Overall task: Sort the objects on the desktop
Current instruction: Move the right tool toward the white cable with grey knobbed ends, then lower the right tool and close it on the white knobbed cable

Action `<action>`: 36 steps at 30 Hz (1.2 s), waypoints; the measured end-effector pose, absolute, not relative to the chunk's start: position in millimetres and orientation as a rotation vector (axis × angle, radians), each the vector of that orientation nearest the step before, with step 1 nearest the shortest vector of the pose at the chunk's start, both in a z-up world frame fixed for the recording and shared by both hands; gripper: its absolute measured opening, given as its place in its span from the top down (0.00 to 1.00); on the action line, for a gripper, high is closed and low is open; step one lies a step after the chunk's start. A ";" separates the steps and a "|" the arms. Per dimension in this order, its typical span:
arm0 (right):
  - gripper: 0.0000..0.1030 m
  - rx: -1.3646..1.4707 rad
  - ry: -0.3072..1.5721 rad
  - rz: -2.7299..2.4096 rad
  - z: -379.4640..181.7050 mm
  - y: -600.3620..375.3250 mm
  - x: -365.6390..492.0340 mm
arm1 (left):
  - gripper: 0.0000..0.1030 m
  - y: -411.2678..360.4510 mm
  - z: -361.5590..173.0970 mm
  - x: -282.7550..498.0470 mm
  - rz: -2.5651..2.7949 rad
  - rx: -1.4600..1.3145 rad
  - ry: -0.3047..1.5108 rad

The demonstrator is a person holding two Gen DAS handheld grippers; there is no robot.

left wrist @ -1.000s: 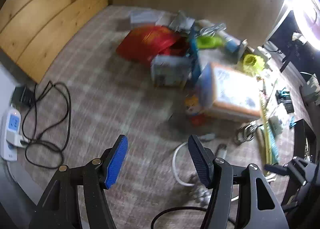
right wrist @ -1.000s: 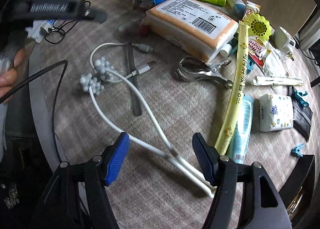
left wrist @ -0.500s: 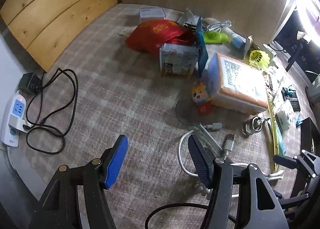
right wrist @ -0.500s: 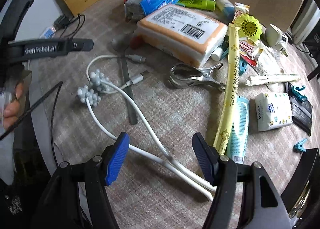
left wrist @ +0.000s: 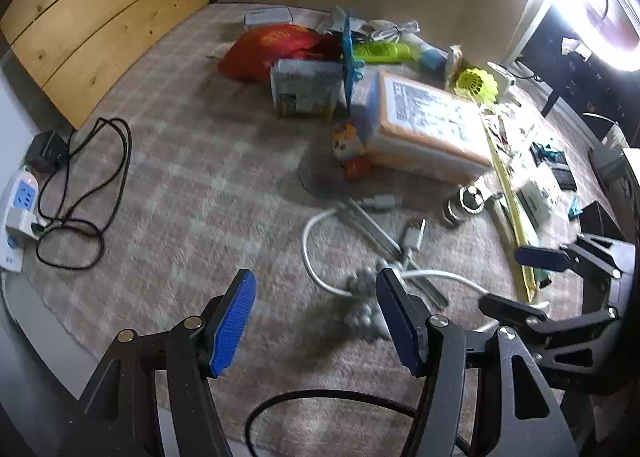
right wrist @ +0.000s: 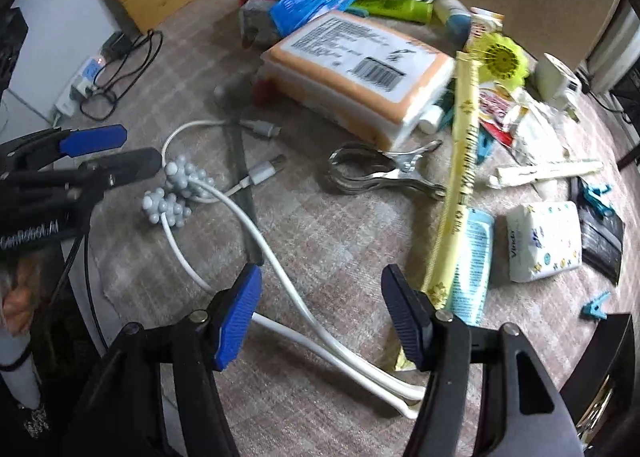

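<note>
A: Where is the white cable [right wrist: 256, 233] now?

B: It lies on the counter [right wrist: 320, 225] close to the near edge. It runs from the grey bead clusters [right wrist: 172, 193] on the left down toward the right tongs [right wrist: 320, 313]. Its doubled part passes between the two blue pads, but the pads do not touch it.

A: So the right tongs hold nothing?

B: Nothing yet. The jaws are wide and are closing at this moment, with the cable under the gap.

A: And the left tongs [left wrist: 316, 321]?

B: They stand fairly wide and empty, above the bead clusters [left wrist: 362, 297], near the left end of the cable.

A: How should the step be done well, in your opinion?

B: I think the right tongs should go lower first, so that the pads take both strands together. If only one strand is caught, the other may slip out. The yellow stick [right wrist: 460, 161] and the light blue tube [right wrist: 472, 257] lie just beside the right pad, so the closing should stay clear of them.

A: Anything else near?

B: The metal clip [right wrist: 376, 173] and the orange pack [right wrist: 360, 69] are farther toward the middle, well apart from the tongs.
</note>
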State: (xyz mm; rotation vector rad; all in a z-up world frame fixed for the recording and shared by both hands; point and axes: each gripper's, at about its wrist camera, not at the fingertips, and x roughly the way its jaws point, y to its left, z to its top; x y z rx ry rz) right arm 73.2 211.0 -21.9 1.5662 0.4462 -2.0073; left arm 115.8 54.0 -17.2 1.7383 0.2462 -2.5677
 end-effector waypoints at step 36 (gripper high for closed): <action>0.72 1.535 0.517 -1.928 -17.1 232.7 77.3 | 0.41 57.1 -38.1 174.8 -2.391 1.734 0.493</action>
